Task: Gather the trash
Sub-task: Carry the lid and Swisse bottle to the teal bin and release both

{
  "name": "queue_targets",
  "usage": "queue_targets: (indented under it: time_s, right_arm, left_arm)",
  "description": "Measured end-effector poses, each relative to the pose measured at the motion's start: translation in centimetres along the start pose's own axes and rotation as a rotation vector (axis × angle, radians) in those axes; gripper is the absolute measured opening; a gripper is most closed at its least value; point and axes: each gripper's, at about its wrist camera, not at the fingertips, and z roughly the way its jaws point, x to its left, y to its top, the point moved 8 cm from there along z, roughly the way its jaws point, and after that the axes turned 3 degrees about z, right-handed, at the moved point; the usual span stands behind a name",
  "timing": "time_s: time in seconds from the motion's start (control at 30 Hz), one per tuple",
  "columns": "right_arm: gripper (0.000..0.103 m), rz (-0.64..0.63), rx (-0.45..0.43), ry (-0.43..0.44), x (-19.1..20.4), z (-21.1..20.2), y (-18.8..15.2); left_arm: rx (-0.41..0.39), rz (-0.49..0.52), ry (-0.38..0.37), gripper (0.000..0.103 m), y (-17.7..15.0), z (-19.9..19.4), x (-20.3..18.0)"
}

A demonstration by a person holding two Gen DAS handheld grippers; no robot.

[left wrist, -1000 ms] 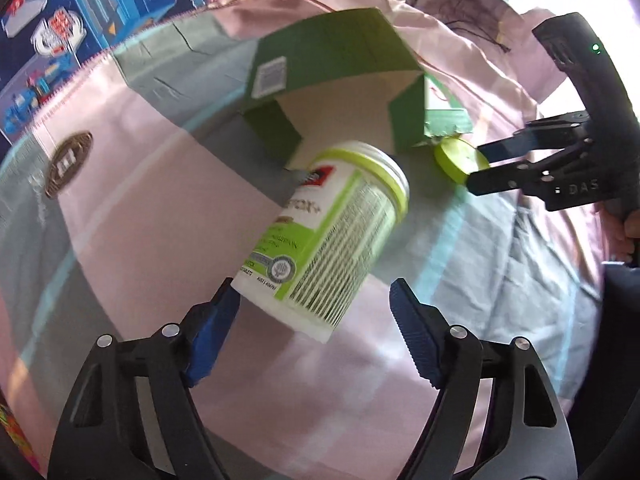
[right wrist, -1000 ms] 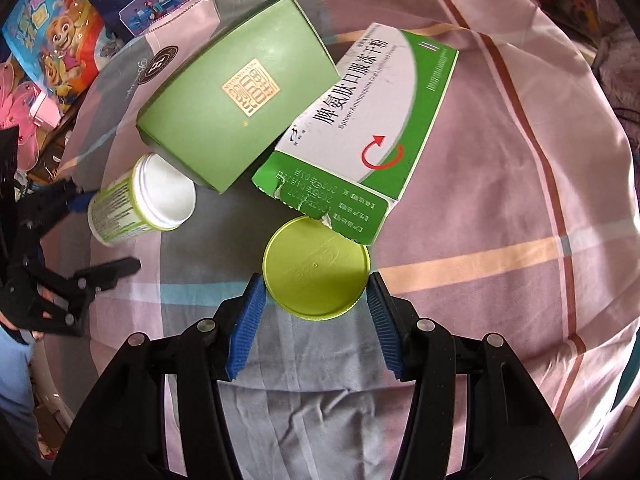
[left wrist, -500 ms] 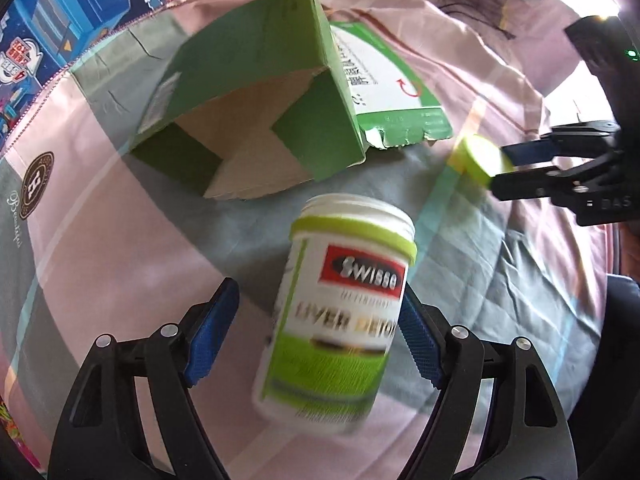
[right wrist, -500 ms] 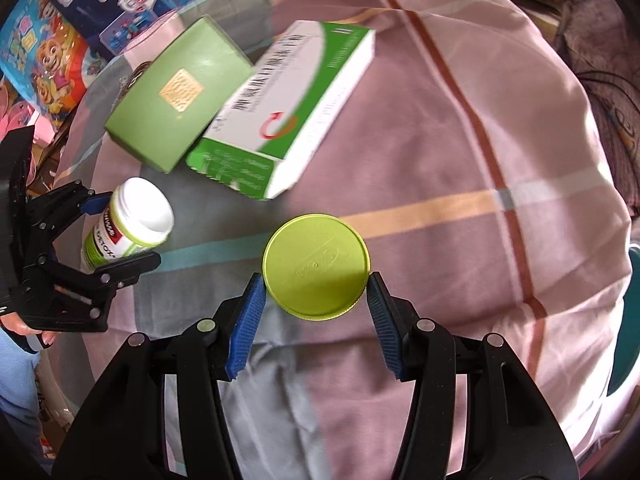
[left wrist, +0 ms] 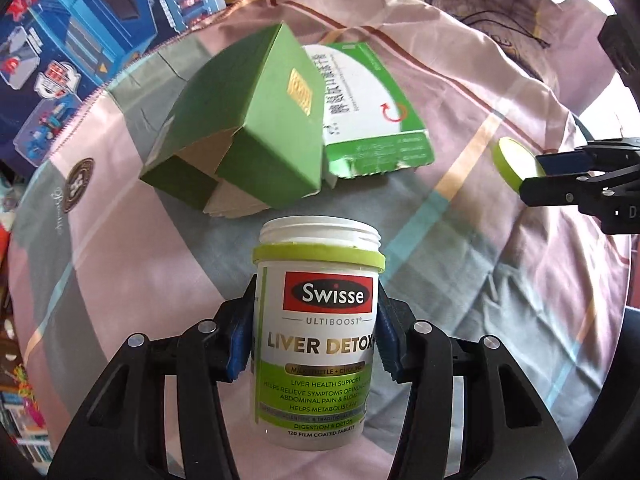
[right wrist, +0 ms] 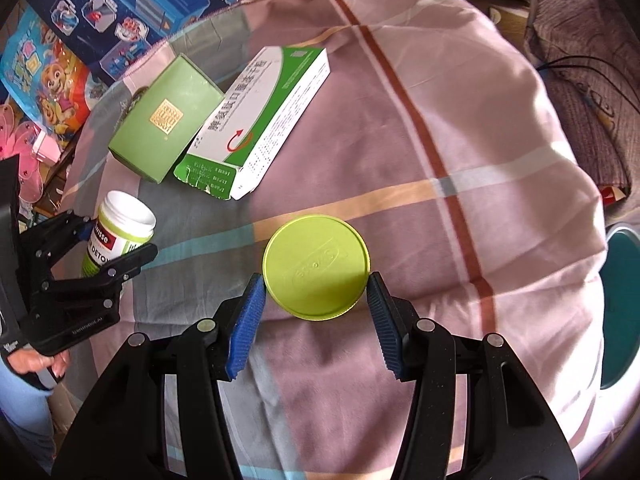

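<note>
My left gripper [left wrist: 314, 332] is shut on an open white-and-green Swisse bottle [left wrist: 316, 332], held upright above the checked cloth; it also shows in the right wrist view [right wrist: 120, 236]. My right gripper [right wrist: 314, 316] is shut on the bottle's round lime-green lid [right wrist: 316, 267], held flat above the cloth; the lid shows at the right in the left wrist view [left wrist: 514, 160]. A plain green carton [right wrist: 166, 118] and a green-and-white medicine box [right wrist: 260, 120] lie side by side on the cloth beyond both grippers.
The pink, grey and white checked cloth [right wrist: 440, 128] covers a rounded table. Blue toy boxes [right wrist: 120, 4] stand behind its far left edge. A teal round object [right wrist: 622, 304] sits off the right edge. A dark cable [right wrist: 580, 76] lies at far right.
My left gripper closed on the bottle, turned it upright and lifted it. My right gripper lifted the lid and drew back from the boxes toward the right.
</note>
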Motion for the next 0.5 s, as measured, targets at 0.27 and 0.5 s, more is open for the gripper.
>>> queue_targets:
  time_s: [0.27,0.5]
  right_arm:
    - [0.05,0.042,-0.045,0.006,-2.9,-2.6,-0.7]
    - [0.05,0.099,-0.079,0.005,-6.8,-4.5,-1.6]
  left_arm:
    - [-0.045,-0.017,0.013,0.052,1.3,-2.9,-2.7]
    - [-0.068,0.002,-0.027,0.052,3.1,-3.5,-7.1]
